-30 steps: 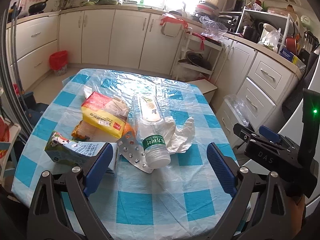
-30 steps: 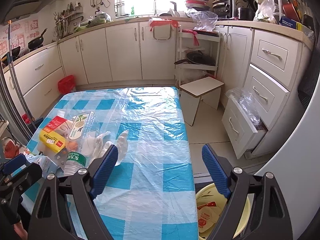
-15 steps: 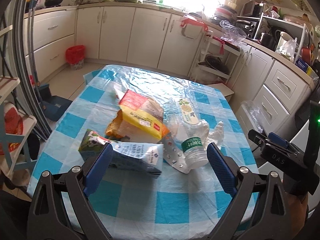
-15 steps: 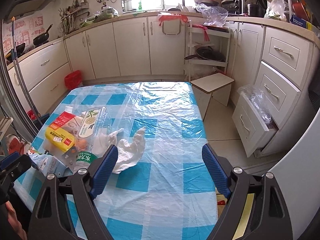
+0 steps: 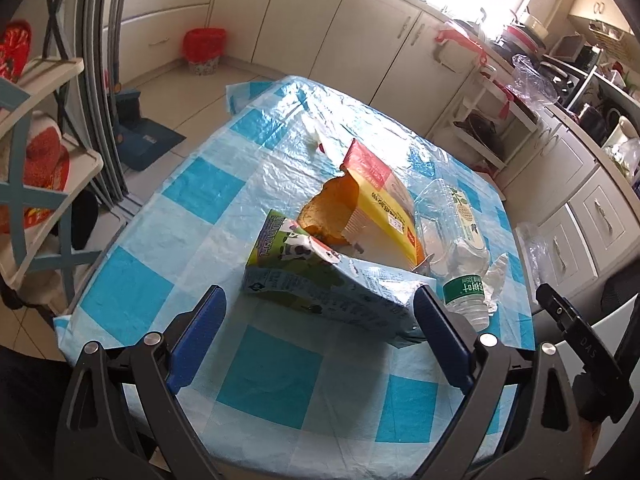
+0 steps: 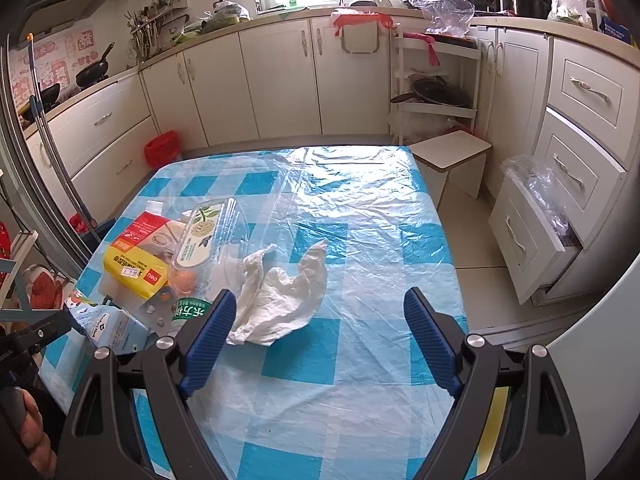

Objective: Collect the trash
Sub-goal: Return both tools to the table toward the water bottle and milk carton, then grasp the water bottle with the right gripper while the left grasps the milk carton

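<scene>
Bench [image 5: 276,384] carries the trash pile. Milk carton [image 5: 332,284] lies flat just beyond the left tool [image 5: 320,320], jaws wide, empty. Crumpled tissue [image 6: 280,296] sits ahead of the right tool [image 6: 316,324], likewise wide, empty.

On the counter [image 5: 272,380], the milk carton [image 5: 320,284] lies mid-frame; the snack bag [image 5: 376,200] behind it, the water bottle [image 5: 468,296] at its right, the crumpled tissue [image 6: 280,296] farther right.
</scene>
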Demonstrator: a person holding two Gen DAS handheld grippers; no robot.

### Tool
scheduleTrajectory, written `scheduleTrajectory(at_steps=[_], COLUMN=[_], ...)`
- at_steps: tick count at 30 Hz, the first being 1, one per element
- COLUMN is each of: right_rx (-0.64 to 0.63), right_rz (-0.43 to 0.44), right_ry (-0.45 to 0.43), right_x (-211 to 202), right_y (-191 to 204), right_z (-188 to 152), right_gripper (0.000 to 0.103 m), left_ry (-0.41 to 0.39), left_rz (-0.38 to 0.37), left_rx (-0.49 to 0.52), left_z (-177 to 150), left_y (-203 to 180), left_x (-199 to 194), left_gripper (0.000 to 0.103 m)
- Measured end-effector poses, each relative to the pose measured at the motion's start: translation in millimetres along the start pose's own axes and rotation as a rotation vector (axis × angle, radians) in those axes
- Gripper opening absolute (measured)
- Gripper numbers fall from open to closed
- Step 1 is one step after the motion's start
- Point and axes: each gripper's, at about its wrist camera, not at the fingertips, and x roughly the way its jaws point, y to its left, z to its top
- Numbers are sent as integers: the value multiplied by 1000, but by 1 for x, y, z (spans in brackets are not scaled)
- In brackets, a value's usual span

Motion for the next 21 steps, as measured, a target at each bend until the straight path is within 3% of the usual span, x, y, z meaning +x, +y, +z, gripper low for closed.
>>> scheduleTrajectory(at_steps=[4,10,18,21], right_rx=[-47,-115,-111,-120], right_rz=[77,108,111,123], right_ry=[-9,15,31,47], right_x=[1,14,42,54], right_y=[17,42,57,64], right_z=[1,0,7,8], right_gripper=[82,82,82,82], left_ry=[26,77,143,142], left_rz=[-30,-69,54,100], left_rx=[-65,-133,-183,-125], left_z=[2,9,19,19], left_y=[9,1,-2,-8], left_x=[8,23,59,67], left_gripper=[91,91,91,88])
